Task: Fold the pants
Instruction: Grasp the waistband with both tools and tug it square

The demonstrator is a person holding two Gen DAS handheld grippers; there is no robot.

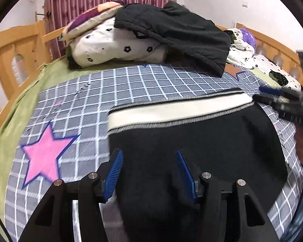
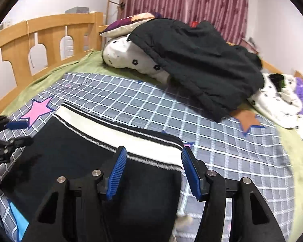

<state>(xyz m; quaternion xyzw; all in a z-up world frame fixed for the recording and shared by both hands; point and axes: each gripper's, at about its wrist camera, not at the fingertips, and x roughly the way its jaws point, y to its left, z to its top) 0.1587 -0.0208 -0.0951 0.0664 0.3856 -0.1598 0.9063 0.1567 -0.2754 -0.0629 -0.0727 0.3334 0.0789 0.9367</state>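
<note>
The black pants (image 1: 202, 141) lay flat across the bed (image 1: 131, 84), waistband (image 1: 171, 111) pointing toward the pillows; both tongs (image 1: 149, 173) (image 2: 153, 173) hovered half-open, gripping nothing.

The matt black cloth pants (image 1: 202, 141) carry a ribbed cream knit waistband (image 1: 171, 111). The grey checked cotton bedsheet (image 2: 222, 151) looks smooth. The bed's yellow wooden rail (image 2: 40, 32) shines faintly; ridged blue rubber pads (image 2: 118, 173) look dull.
</note>
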